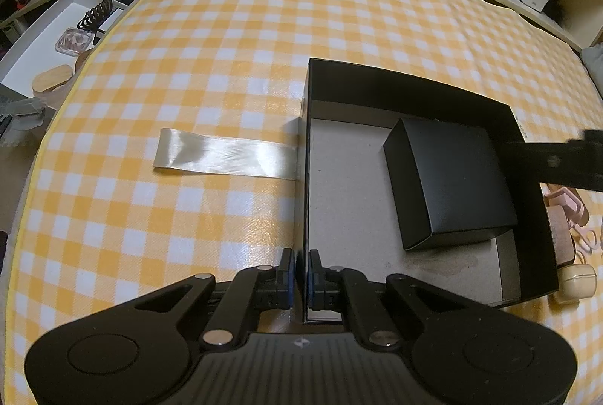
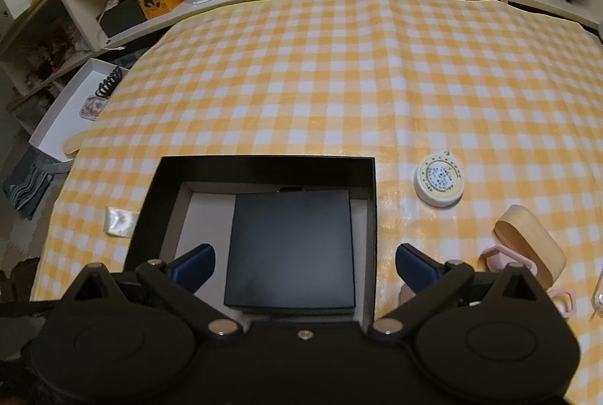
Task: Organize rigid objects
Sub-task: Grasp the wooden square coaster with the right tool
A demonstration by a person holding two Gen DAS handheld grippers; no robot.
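The left gripper pinches the open black box's near wall. The right gripper hangs wide, holding nothing, above the small black box inside.

The checked tablecloth looks glossy, like coated cloth. The open box is matt black card (raw grey board inside), the ribbon shiny satin.
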